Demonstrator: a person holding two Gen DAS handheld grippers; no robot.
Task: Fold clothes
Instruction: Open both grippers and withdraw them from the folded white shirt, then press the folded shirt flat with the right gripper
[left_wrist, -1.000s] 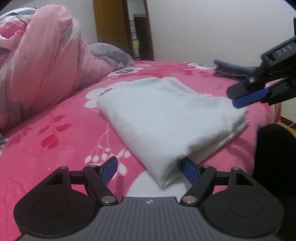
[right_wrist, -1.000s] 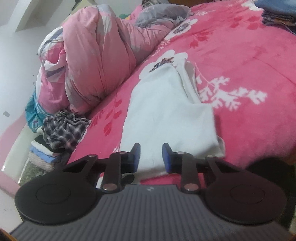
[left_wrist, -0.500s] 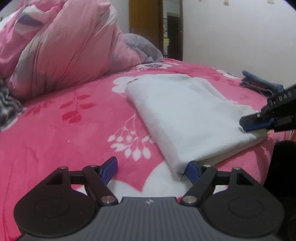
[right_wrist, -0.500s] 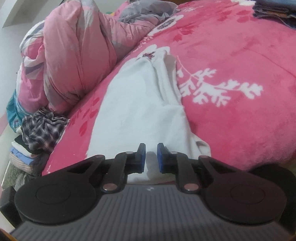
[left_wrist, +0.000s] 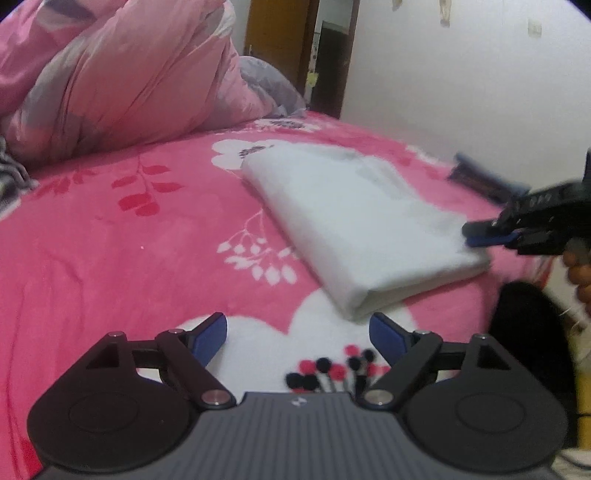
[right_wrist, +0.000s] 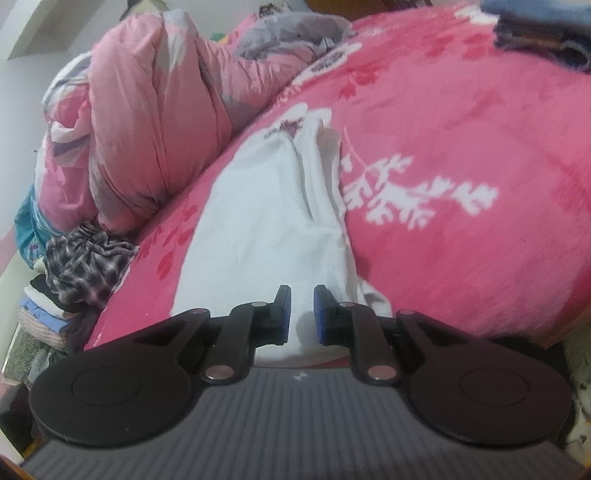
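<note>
1. Garment (left_wrist: 362, 229), white and folded, lies on the pink floral bedspread (left_wrist: 129, 240).
2. We see the left gripper (left_wrist: 297, 332) spread wide just short of its near corner, holding nothing.
3. Our right gripper (right_wrist: 302, 314) sits over its near edge, jaws narrowly apart, nothing clamped.

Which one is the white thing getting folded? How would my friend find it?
Look at the big pink flowered bedspread. In its middle lies the folded white garment, a flat rectangle. It's the only plain white cloth; the pink quilt heaped beside it is puffy and crumpled.
</note>
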